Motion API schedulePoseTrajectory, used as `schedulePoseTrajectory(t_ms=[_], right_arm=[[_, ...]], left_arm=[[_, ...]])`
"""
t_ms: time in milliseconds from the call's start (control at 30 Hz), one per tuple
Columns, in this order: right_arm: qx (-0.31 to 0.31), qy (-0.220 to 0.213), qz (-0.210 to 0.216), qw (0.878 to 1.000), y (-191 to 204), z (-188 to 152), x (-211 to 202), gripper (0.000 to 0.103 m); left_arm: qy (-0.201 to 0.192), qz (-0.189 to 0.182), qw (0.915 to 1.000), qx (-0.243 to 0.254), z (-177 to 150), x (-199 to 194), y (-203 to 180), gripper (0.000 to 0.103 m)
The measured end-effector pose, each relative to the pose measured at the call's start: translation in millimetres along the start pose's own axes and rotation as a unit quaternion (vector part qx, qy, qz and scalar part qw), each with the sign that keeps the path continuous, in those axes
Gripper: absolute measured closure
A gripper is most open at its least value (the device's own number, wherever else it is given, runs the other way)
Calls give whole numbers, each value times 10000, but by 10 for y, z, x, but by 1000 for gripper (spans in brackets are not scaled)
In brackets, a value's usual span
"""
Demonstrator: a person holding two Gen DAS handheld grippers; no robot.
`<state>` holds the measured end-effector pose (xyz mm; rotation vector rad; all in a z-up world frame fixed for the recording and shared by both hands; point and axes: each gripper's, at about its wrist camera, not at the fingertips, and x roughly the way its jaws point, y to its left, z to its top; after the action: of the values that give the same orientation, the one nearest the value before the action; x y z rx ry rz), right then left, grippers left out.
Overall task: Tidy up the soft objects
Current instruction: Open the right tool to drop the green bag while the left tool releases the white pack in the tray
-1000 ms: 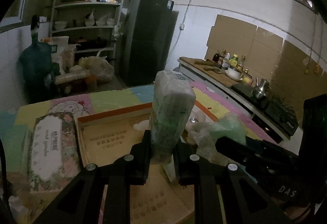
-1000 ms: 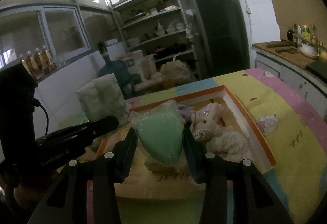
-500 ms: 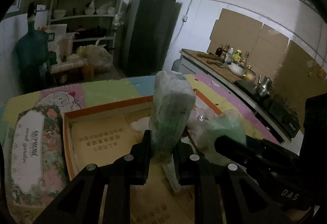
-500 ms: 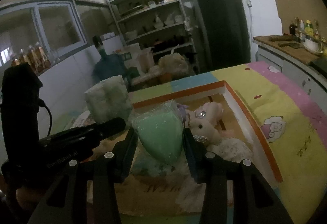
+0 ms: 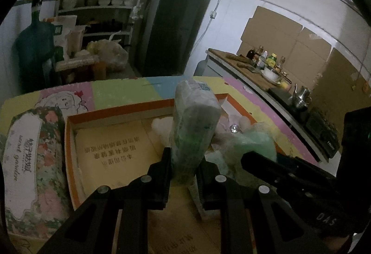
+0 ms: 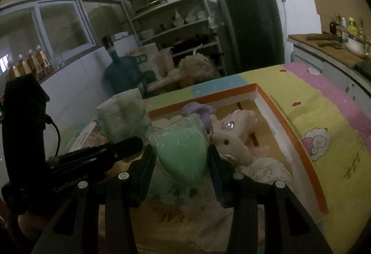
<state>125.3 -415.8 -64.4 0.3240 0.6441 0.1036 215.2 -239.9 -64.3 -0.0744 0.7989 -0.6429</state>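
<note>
My left gripper [image 5: 184, 167] is shut on a tall green-and-white soft pack in clear wrap [image 5: 193, 124], held upright over the orange-rimmed cardboard box [image 5: 69, 152]. My right gripper [image 6: 182, 162] is shut on a mint-green soft item in crinkly plastic [image 6: 183, 152], over the same box [image 6: 299, 149]. A pale plush rabbit [image 6: 231, 138] lies in the box beside it, with a purple plush [image 6: 197, 109] behind and a white fluffy piece [image 6: 264, 169] below. In the right wrist view the left gripper's pack [image 6: 124, 118] stands to the left; the left wrist view has the bagged green item [image 5: 250, 144] on the right.
The box rests on a pastel cartoon mat [image 6: 329, 119]. A floral tissue box [image 5: 30, 161] lies left of it. Behind stand a shelf rack [image 6: 176, 20], a dark fridge [image 5: 171, 24], a blue water jug [image 6: 123, 73] and a counter with bottles and a kettle [image 5: 299, 96].
Both grippers have sunk and moved in over the box with their packs still held; the box floor and the plush toys appear closer and larger.
</note>
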Motion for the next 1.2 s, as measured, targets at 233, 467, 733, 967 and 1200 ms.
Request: schedulePoseTrajectory(t_ms=[233, 467, 733, 967, 1200], right_arm=[[59, 85, 20, 9999, -34, -13, 64, 54], [118, 61, 80, 9999, -42, -25, 61, 47], [151, -55, 67, 9998, -52, -4, 20, 40], [138, -111, 83, 9998, -24, -1, -38, 40], [97, -181, 89, 9998, 31, 7, -144, 40]], left_arm=[[192, -128, 9995, -231, 5, 100, 94, 60], [92, -69, 9996, -274, -17, 54, 105, 45], [-178, 109, 9996, -214, -3, -99, 103, 44], [-285, 171, 9993, -187, 8, -197, 88, 44], [-455, 203, 9986, -151, 2, -362, 72, 44]])
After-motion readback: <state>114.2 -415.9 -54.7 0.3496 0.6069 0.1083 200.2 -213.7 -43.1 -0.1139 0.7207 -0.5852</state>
